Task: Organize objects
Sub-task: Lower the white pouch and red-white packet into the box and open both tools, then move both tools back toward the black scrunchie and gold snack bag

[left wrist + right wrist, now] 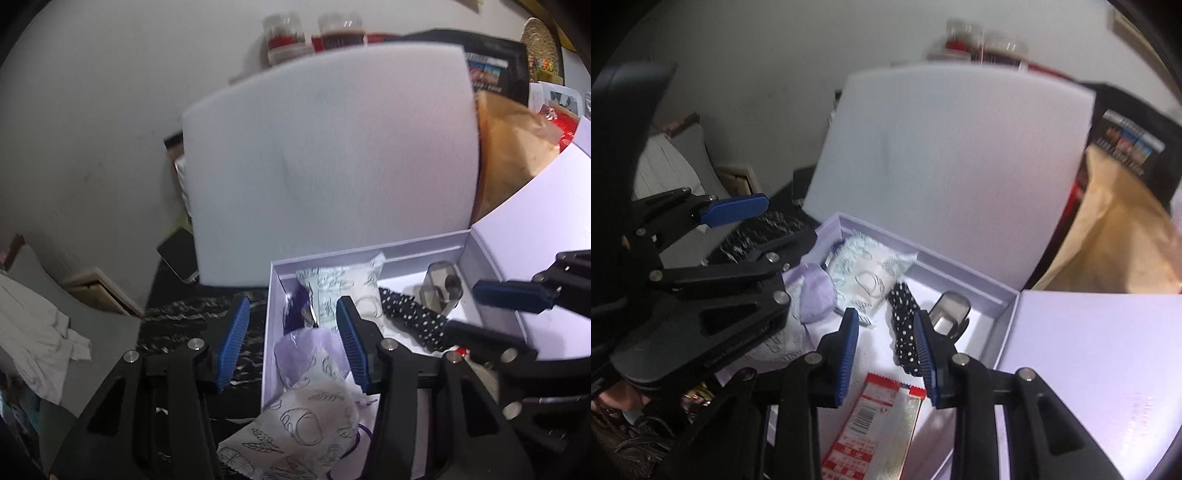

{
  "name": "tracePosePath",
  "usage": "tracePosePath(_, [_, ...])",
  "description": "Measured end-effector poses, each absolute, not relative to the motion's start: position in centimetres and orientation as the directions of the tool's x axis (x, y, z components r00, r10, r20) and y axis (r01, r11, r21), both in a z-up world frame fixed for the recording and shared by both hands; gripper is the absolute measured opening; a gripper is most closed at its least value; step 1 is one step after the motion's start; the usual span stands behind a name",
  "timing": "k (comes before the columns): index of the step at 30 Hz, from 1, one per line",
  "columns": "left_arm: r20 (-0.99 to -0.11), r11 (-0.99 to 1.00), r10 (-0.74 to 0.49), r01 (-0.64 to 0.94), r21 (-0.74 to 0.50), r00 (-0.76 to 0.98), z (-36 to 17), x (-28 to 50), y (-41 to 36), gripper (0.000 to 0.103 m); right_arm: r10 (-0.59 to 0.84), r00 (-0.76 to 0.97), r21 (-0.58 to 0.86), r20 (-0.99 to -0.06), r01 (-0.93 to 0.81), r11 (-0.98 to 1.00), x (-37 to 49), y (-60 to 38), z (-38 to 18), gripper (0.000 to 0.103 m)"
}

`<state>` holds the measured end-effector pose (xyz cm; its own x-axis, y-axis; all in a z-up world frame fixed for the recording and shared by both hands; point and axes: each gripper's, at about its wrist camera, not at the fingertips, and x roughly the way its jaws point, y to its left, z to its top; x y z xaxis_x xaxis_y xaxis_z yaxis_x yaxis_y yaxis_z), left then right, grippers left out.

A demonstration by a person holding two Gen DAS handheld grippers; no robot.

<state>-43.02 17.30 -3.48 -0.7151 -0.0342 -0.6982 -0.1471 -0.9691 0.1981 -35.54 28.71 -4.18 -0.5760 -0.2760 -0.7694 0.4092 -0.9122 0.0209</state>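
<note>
We hold both grippers tilted down over the open lavender box (369,251). The left gripper (291,339) straddles its near wall, fingers apart, gripping nothing, a patterned sachet (306,424) below them. The right gripper (886,354) hangs with fingers narrowly apart and empty; a polka-dot scrunchie (905,332) lies just beyond, a red-edged packet (879,424) beneath. A white foam sheet (325,147) stands behind the box.
</note>
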Motion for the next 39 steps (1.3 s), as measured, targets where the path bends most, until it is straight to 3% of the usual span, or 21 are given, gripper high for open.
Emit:
tracePosePath(13, [-0.763,-0.972,0.020,-0.191,0.136,-0.646,-6.9,-43.4,17.6,0.047,-0.240,-0.573,0.015,-0.783,0.369,-0.929,-36.2,29.4,-5.1,0.030])
tracePosePath(19, [-0.773,-0.973,-0.024,-0.161,0.162,-0.634,-6.4,-43.0,17.0,0.059,-0.201,-0.561,-0.004,-0.803,0.342,-0.940,-36.5,29.2,-5.4,0.032])
tracePosePath(23, [-0.764,-0.975,-0.038,-0.145,0.170,-0.644,-5.4,-42.3,16.5,0.068,-0.192,-0.561,-0.007,-0.805,0.332,-0.943,-36.3,29.1,-5.0,0.040])
tracePosePath(30, [-0.753,-0.980,-0.043,-0.121,0.161,-0.657,-3.2,-40.5,15.6,0.073,-0.187,-0.588,-0.023,-0.787,0.331,-0.943,-34.9,29.2,-3.3,0.052])
tracePosePath(39, [-0.733,-0.982,-0.053,-0.100,0.163,-0.678,-0.2,-37.2,14.8,0.074,-0.185,-0.613,-0.034,-0.768,0.329,-0.944,-32.4,29.4,-0.9,0.054])
